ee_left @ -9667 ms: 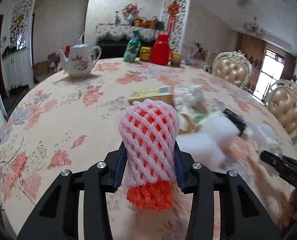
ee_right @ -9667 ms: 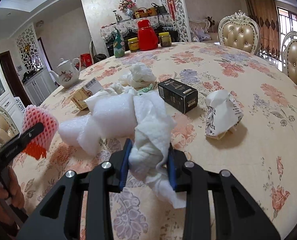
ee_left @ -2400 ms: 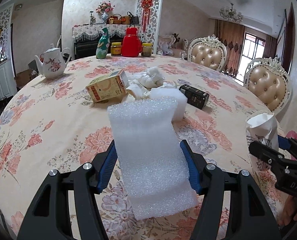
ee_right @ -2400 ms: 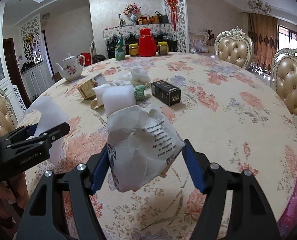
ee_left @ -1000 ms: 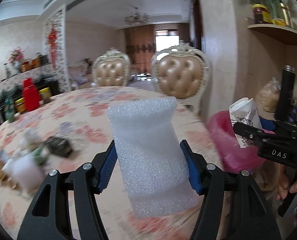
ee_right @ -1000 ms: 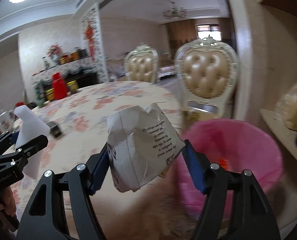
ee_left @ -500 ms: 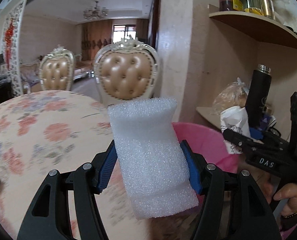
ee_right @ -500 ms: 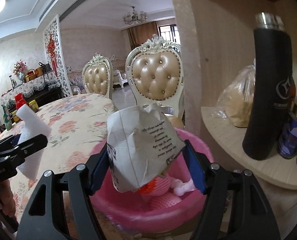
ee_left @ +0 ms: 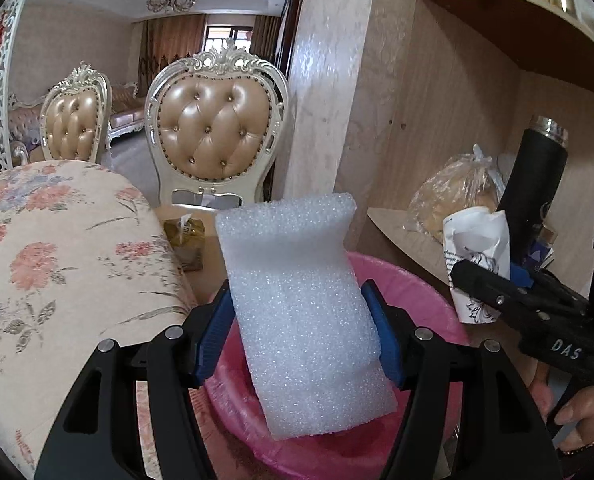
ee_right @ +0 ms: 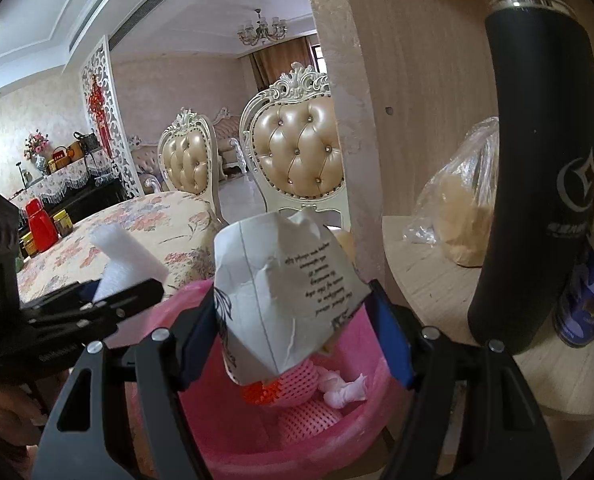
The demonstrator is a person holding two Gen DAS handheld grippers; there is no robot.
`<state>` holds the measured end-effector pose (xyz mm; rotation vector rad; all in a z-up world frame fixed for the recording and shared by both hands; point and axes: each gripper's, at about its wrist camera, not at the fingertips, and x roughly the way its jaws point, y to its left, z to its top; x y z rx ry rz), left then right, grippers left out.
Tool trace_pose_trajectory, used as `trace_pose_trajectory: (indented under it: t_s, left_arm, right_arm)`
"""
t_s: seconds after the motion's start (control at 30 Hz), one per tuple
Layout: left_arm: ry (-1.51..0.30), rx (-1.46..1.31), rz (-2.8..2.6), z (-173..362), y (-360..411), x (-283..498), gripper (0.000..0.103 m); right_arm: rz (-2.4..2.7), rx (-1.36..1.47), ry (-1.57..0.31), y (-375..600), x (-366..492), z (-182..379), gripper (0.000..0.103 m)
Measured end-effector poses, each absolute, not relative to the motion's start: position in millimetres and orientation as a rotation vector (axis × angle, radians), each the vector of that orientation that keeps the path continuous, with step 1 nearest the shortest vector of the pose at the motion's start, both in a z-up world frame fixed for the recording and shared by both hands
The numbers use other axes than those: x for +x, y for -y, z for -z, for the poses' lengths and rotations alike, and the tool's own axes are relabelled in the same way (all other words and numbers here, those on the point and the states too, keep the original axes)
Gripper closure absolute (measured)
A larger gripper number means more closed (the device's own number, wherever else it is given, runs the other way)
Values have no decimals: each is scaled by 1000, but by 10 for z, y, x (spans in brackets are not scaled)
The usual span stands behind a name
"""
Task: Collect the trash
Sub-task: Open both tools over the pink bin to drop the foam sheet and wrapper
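Note:
My left gripper (ee_left: pixel 299 340) is shut on a white foam sheet (ee_left: pixel 297 300) and holds it over the pink-lined trash bin (ee_left: pixel 409 280). My right gripper (ee_right: pixel 293 332) is shut on a crumpled white paper bag (ee_right: pixel 285 288) with printed text, also above the bin (ee_right: pixel 225 432). In the bin lie a pink foam net (ee_right: pixel 297 384) with an orange one inside and a white tissue (ee_right: pixel 345 390). The right gripper with its bag (ee_left: pixel 477 256) shows at the right of the left wrist view; the left gripper with its foam (ee_right: pixel 125 260) shows at the left of the right wrist view.
The floral-clothed table (ee_left: pixel 49 240) is left of the bin. A wooden shelf (ee_right: pixel 437 280) on the right holds a black flask (ee_right: pixel 537 160) and a plastic bag of food (ee_right: pixel 469 208). Padded chairs (ee_left: pixel 217 128) stand behind the bin.
Both grippers have swung from the table to the bin and moved closer over it, each still holding its trash.

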<state>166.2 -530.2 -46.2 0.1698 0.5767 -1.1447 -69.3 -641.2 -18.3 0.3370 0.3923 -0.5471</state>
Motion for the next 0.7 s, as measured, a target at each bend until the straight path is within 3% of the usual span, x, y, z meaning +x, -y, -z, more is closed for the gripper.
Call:
trace_pose_trajectory:
  t_s: [0.1,0.2,0.4,0.7]
  left_arm:
    - [-588,187,1133,537,5374,1691,37]
    - [-585,185,1112,598,5342,1731,23]
    - [-550,188,1059,577,5033,1773,13]
    - [-482,247,903,467,4075,1749,9]
  right_arm:
    - [539,365,-381,6417,-730,182,25]
    - [548,380,-370,6438,-772,174,25]
    - [562,387,-354,6366,-885,105,25]
    - [484,341,-370,5877,-752,-25,16]
